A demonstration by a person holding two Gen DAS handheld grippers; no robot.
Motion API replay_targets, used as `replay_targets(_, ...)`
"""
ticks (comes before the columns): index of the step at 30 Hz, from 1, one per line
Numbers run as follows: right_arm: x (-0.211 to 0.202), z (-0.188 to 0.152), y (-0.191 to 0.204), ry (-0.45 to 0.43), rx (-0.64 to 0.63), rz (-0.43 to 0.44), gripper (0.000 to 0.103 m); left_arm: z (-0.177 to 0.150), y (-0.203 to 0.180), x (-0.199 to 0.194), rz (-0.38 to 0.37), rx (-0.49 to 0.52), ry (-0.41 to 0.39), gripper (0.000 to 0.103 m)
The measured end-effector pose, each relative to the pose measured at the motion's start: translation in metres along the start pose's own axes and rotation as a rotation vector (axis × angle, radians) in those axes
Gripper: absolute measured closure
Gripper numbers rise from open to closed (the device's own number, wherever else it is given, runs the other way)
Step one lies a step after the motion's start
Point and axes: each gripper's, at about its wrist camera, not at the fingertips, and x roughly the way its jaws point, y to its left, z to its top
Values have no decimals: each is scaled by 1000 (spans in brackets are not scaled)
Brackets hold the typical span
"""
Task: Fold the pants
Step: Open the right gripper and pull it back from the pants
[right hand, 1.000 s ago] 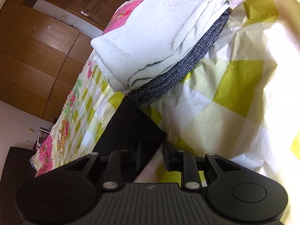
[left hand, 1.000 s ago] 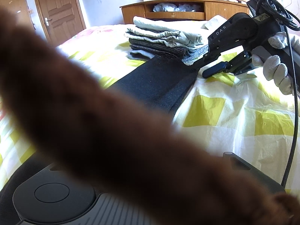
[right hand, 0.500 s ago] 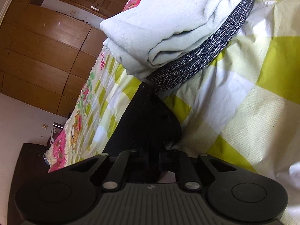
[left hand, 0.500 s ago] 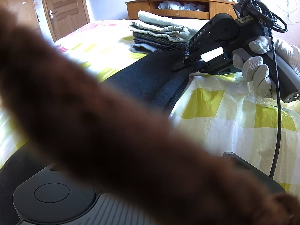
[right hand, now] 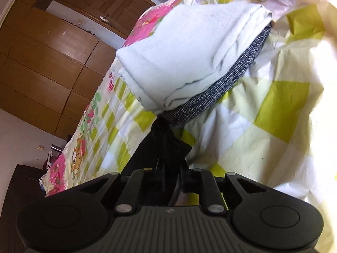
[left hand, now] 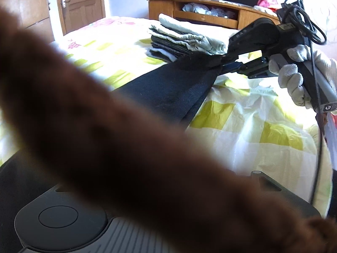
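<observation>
The black pants (left hand: 174, 88) stretch in a long band across the yellow-checked bed (left hand: 252, 130). In the left wrist view my right gripper (left hand: 224, 63), held by a gloved hand (left hand: 294, 80), is shut on the far end of the pants and holds it slightly off the sheet. The right wrist view shows the black cloth (right hand: 162, 145) bunched between the closed fingers of my right gripper (right hand: 168, 175). A blurred brown fuzzy band (left hand: 105, 126) crosses the left wrist view and hides my left gripper's fingers.
A stack of folded clothes (left hand: 183, 40), pale green on top of dark grey (right hand: 189, 59), sits on the bed just past the pants' end. Behind stand a wooden cabinet (left hand: 210, 12) and a door (left hand: 80, 2). A wooden wardrobe (right hand: 42, 52) lines the wall.
My right gripper moved onto the far end of the pants, shut on the cloth and raised it a little off the bed. The brown band still covers the left view.
</observation>
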Motion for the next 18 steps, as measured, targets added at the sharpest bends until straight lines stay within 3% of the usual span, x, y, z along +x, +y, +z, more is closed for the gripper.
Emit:
replay_targets(4, 2, -10, 9, 46, -31, -15, 62, -8, 6, -17, 78, 11, -37, 43)
replay_targets(7, -5, -27, 17, 36, -11, -14, 62, -15, 13, -26, 139, -3, -52, 43)
replay_targets(9, -14, -41, 37, 16, -94, -17, 62, -22, 21, -33, 162, -16, -56, 43)
replay_targets(12, -16, -76, 86, 63, -404, -13, 62, -35, 35, -45, 194, -29, -55, 43)
replay_targets(18, 22, -165, 169, 182, -1023, 33, 62, -59, 70, -70, 296, -43, -33, 43)
